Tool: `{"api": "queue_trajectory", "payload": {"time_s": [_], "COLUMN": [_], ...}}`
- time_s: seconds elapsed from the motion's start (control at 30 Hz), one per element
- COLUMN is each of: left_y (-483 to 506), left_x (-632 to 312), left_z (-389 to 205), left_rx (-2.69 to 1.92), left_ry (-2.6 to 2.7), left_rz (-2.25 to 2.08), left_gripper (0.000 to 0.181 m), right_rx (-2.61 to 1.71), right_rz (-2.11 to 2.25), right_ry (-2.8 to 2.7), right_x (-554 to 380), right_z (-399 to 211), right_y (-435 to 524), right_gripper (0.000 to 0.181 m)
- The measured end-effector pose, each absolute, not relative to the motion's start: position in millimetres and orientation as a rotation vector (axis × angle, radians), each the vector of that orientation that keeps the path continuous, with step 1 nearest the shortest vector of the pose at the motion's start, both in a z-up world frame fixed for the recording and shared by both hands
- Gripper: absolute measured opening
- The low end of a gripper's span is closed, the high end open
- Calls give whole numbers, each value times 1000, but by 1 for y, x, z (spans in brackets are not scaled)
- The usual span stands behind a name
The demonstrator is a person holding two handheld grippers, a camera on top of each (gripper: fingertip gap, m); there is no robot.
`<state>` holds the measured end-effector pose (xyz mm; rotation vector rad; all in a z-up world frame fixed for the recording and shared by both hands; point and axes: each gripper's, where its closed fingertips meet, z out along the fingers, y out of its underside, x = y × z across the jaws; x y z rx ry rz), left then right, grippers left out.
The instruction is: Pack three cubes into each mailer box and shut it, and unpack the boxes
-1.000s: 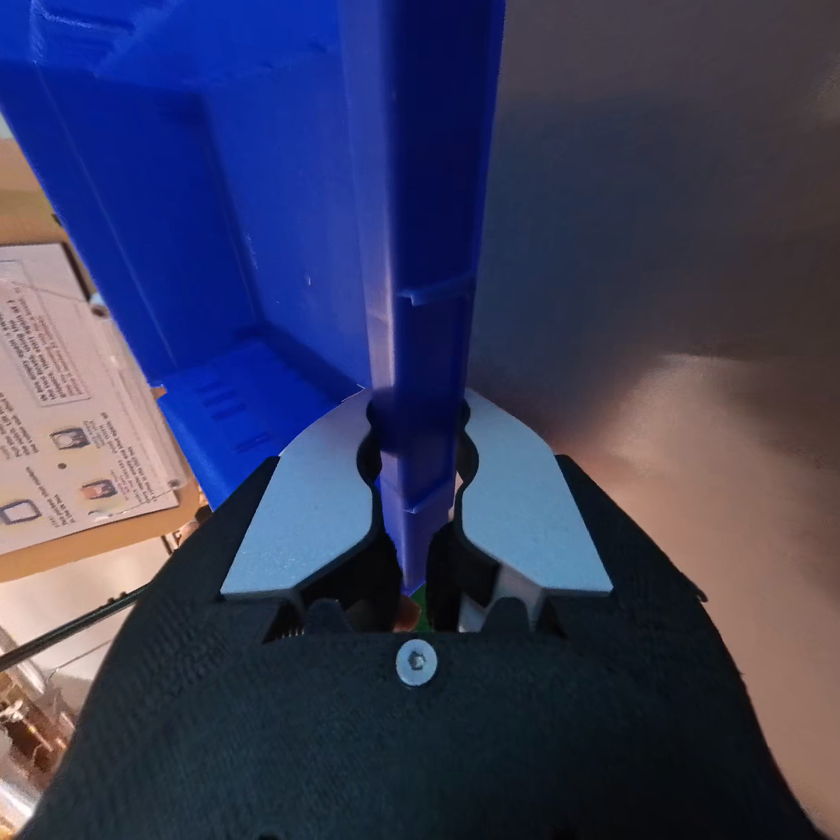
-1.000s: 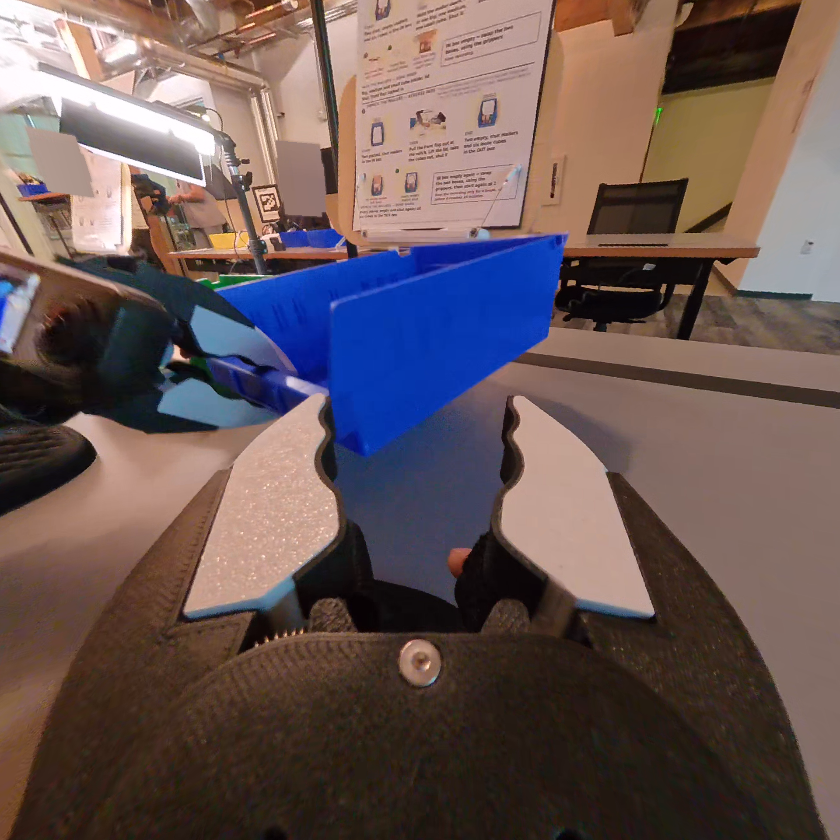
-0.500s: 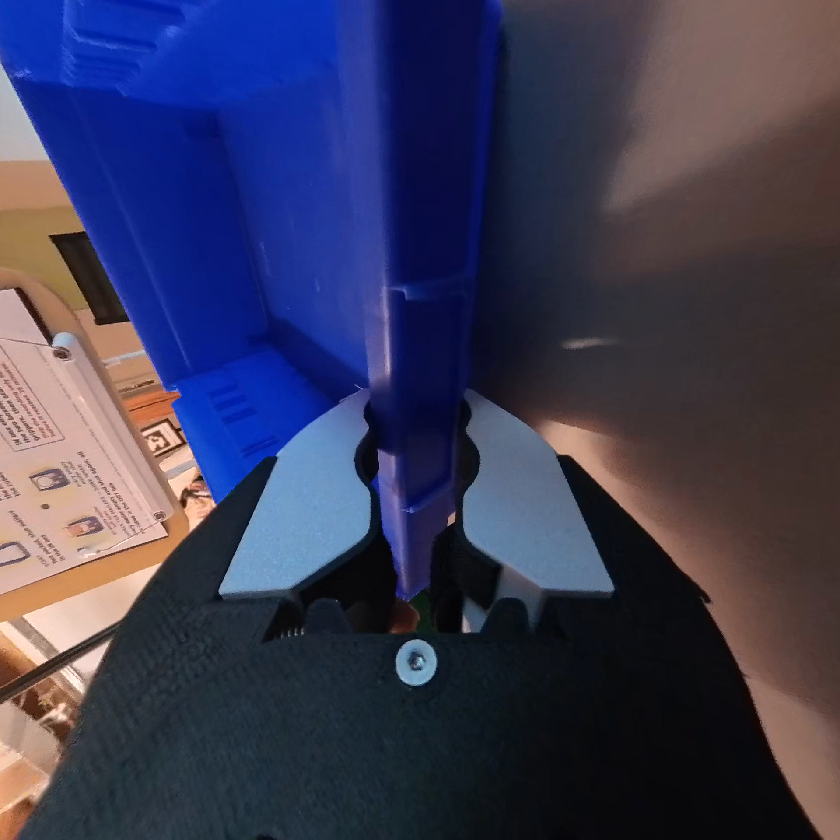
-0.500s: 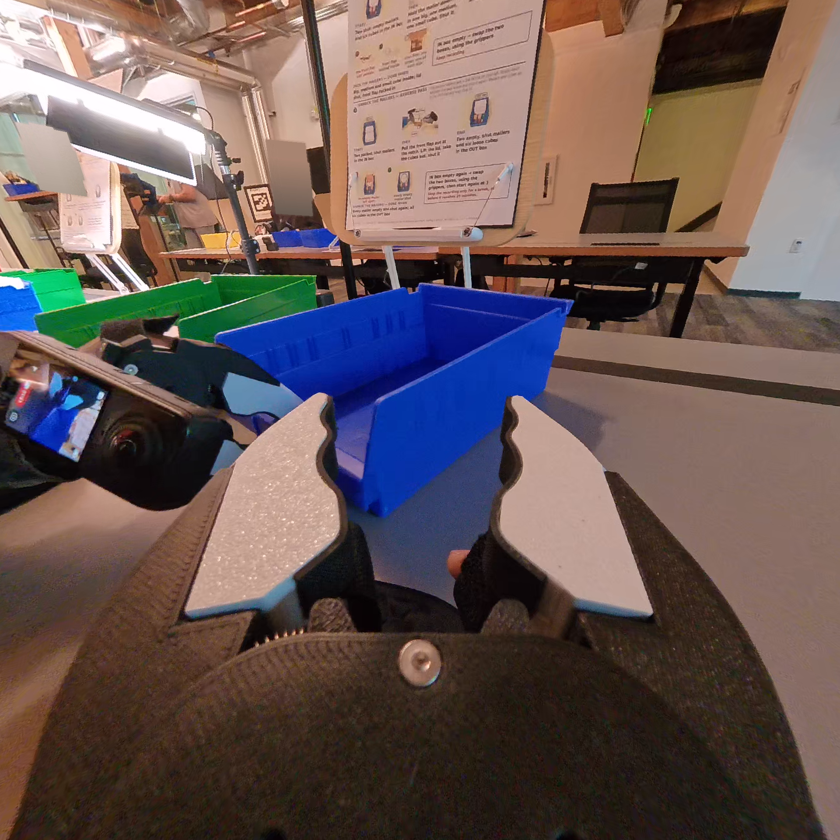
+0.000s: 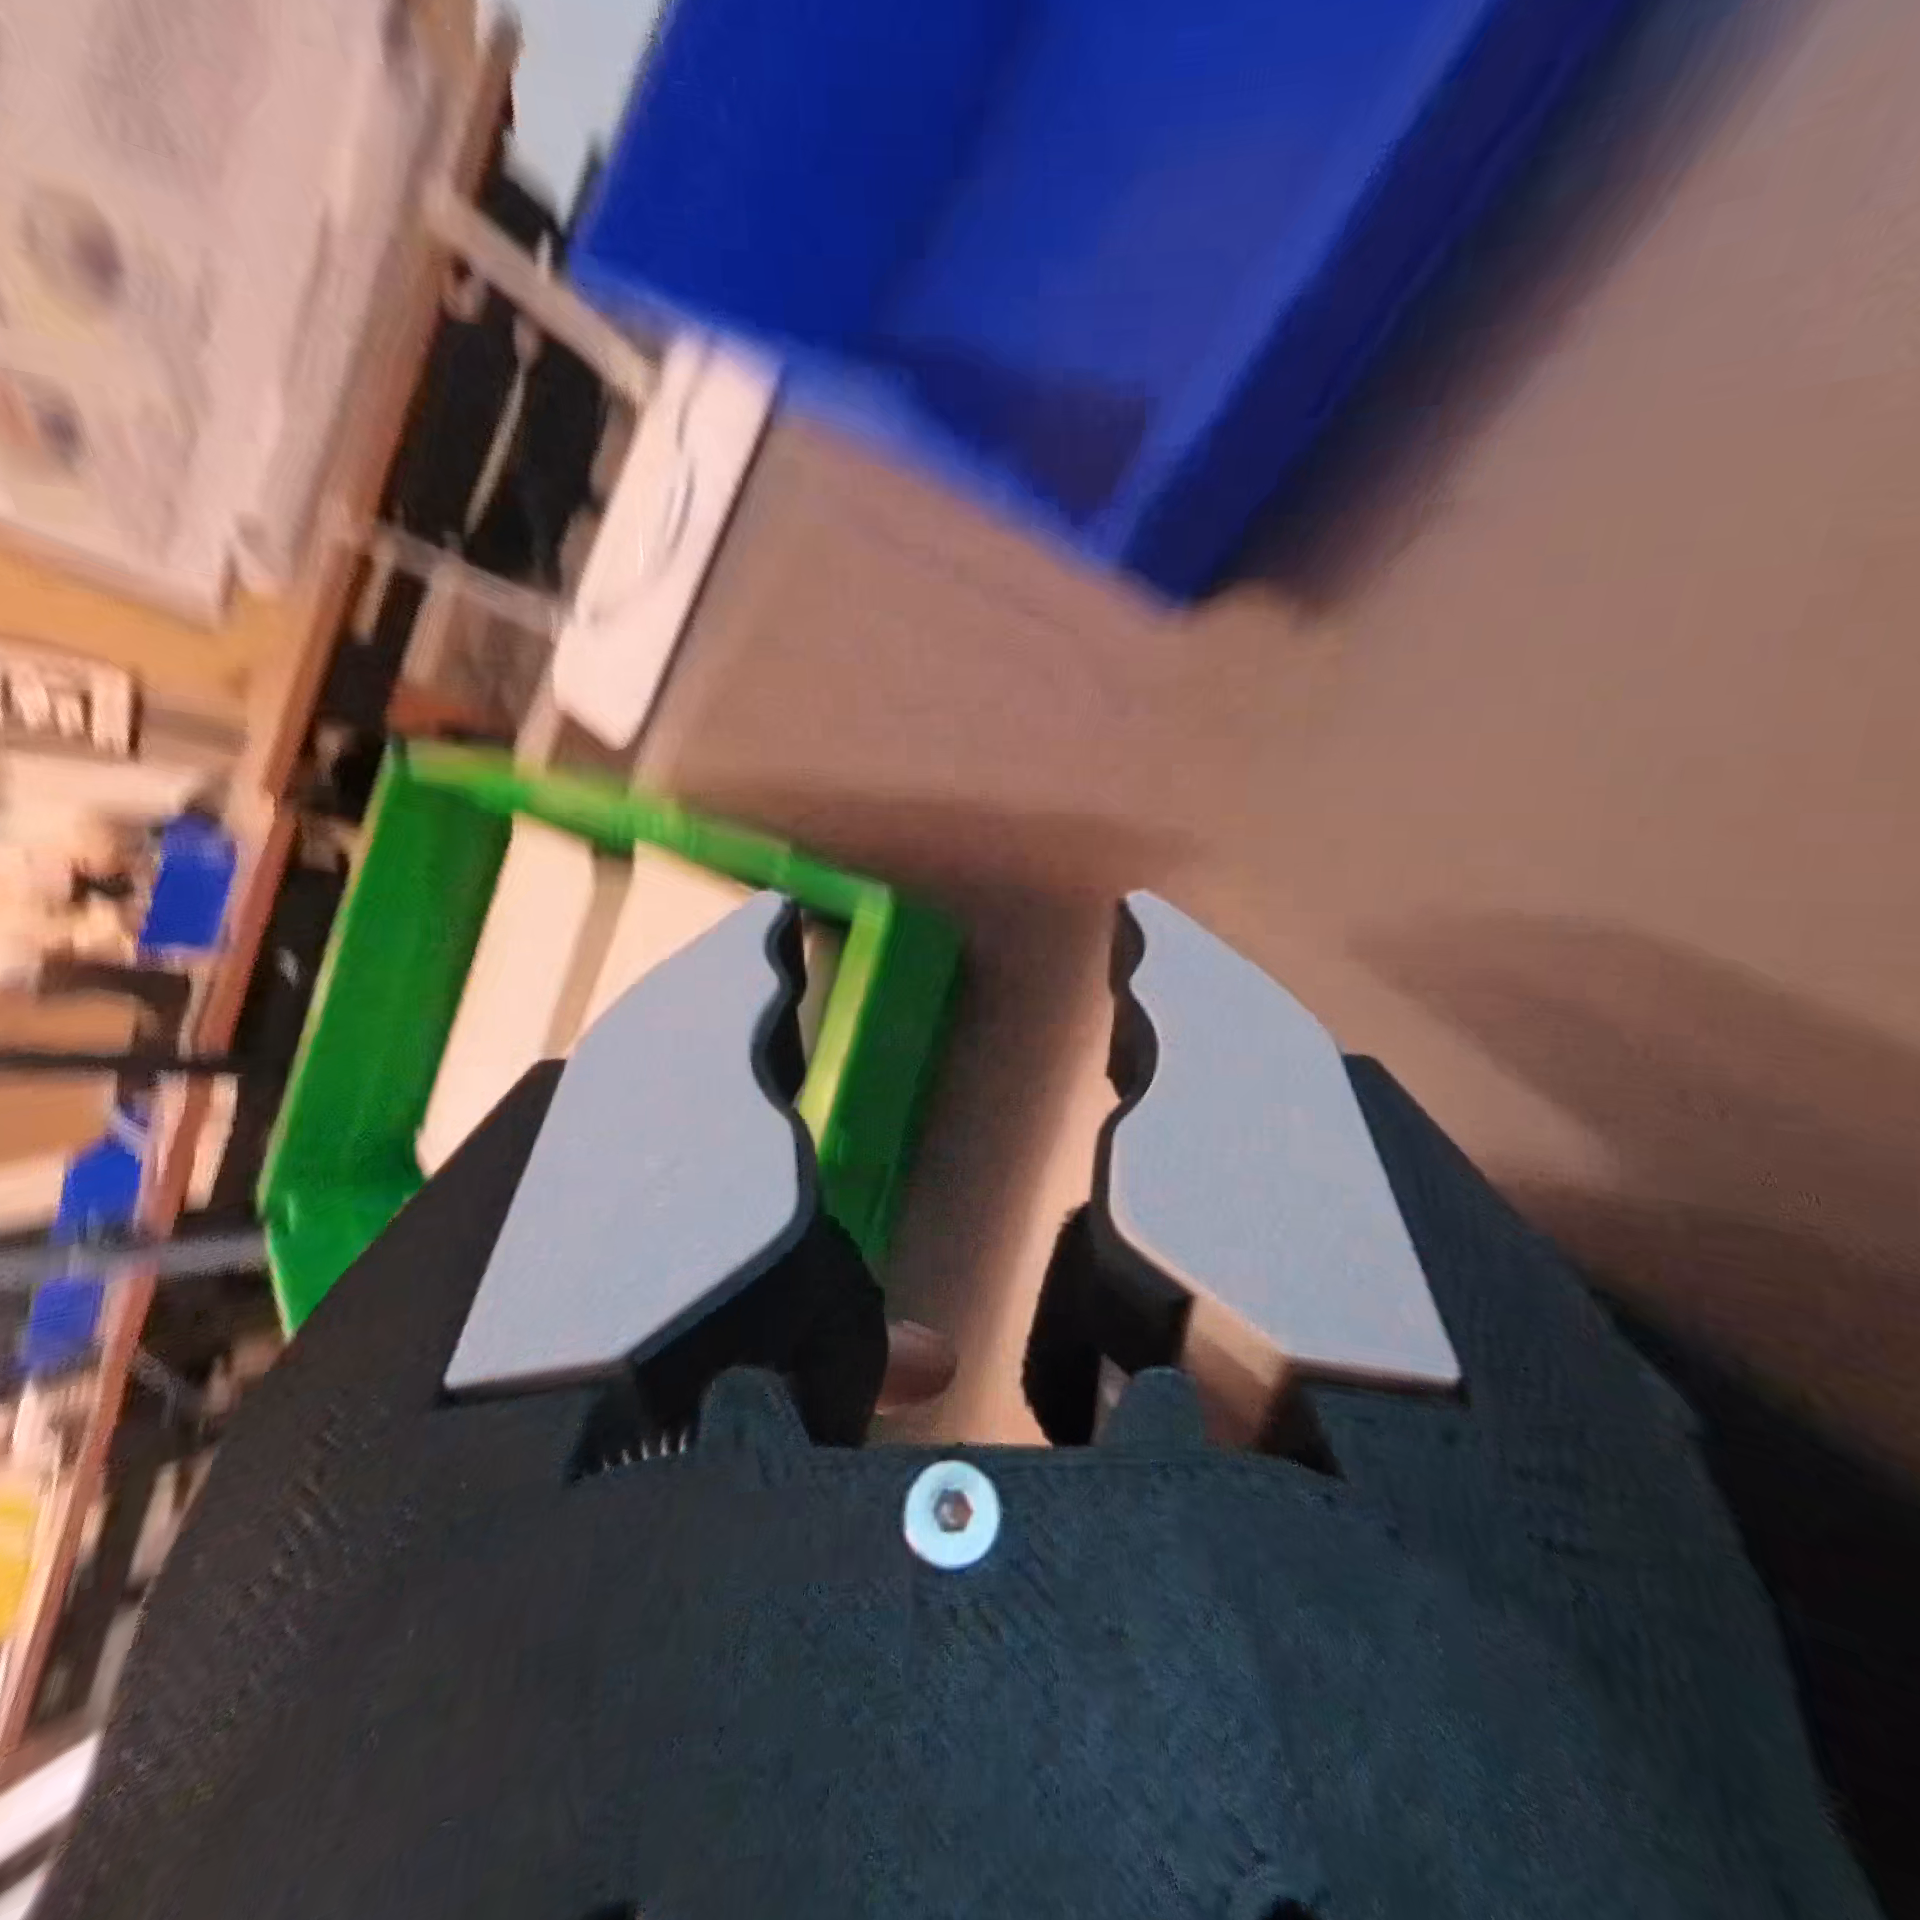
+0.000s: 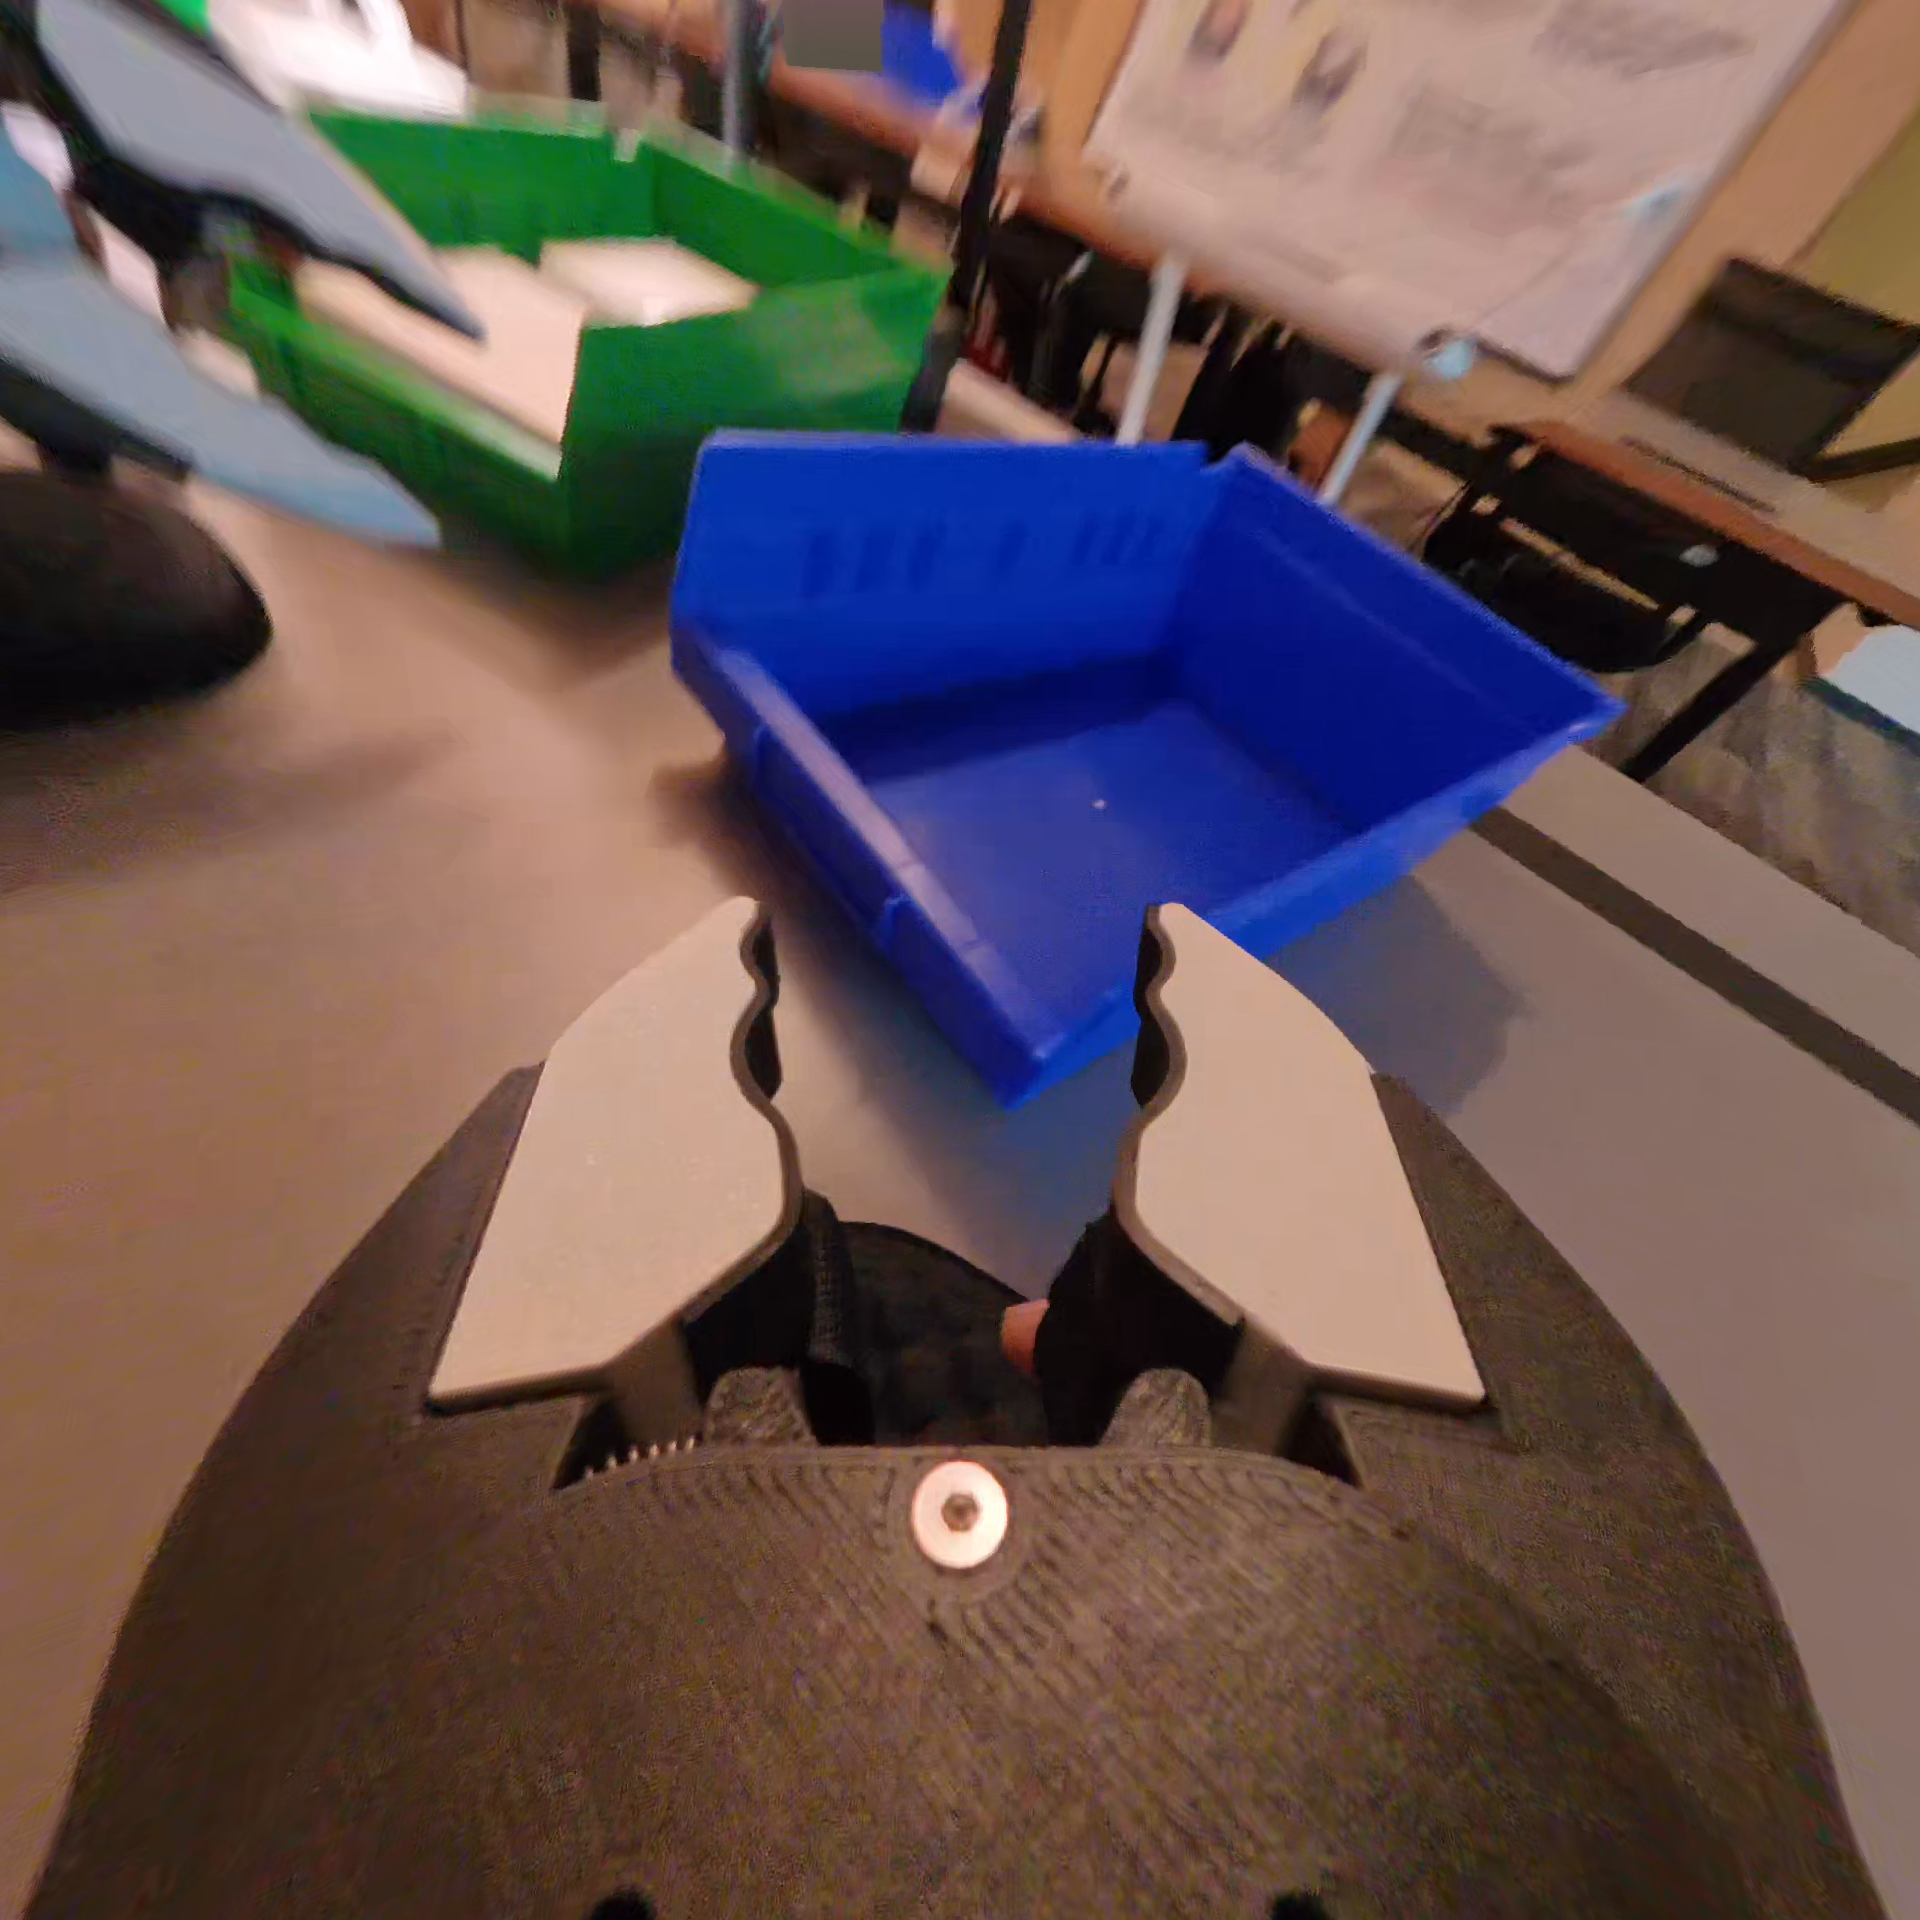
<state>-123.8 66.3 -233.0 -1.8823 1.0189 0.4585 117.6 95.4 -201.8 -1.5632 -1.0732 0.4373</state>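
An empty blue bin point(image 6: 1091, 790) stands upright on the grey table, just ahead of my right gripper point(image 6: 956, 935), which is open and empty. The bin also shows blurred at the top of the left wrist view point(image 5: 1091, 291). A green bin point(image 6: 665, 416) holding white mailer boxes point(image 6: 582, 301) stands behind it to the left; it shows in the left wrist view point(image 5: 395, 1018) too. My left gripper point(image 5: 956, 935) is open and empty, apart from the blue bin. It appears at the far left of the right wrist view point(image 6: 208, 312). No cubes are in view.
A white instruction board point(image 6: 1455, 156) on a stand rises behind the bins. A dark strip point(image 6: 1714, 956) runs across the table point(image 6: 312, 935) to the right. Desks and a black chair point(image 6: 1766, 353) stand beyond the table edge. The left gripper's tips are roughly 25 cm from the right gripper's.
My left gripper was shut on the blue bin's wall and held it tipped. It set the bin down upright, opened and pulled back to the left. Both views have swung.
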Motion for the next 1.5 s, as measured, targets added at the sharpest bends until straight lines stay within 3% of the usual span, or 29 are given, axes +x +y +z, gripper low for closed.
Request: {"api": "queue_trajectory", "payload": {"time_s": [0.03, 0.33, 0.5, 0.57, 1.5], "left_y": [61, 49, 60, 59, -14], "left_x": [-152, -236, -252, -254, -351], "left_z": [-244, -270, -274, -275, -274], "left_rx": [-1947, -2004, -1994, -2019, -2207], "left_ry": [989, 1010, 1043, 1056, 946], "left_rz": [497, 740, 883, 882, 1028], "left_gripper": [56, 55, 34, 34, 34], "right_rx": [-1579, -1614, -1630, -1678, -1857], "right_rz": [389, -127, -281, -254, -374], "right_ry": [-1150, -1616, -1657, -1668, -1512], "right_x": [109, 59, 61, 68, 242], "right_z": [-207, -271, -280, -284, -283], "right_y": [95, 127, 144, 144, 182], "right_gripper": [67, 69, 45, 36, 42]}}
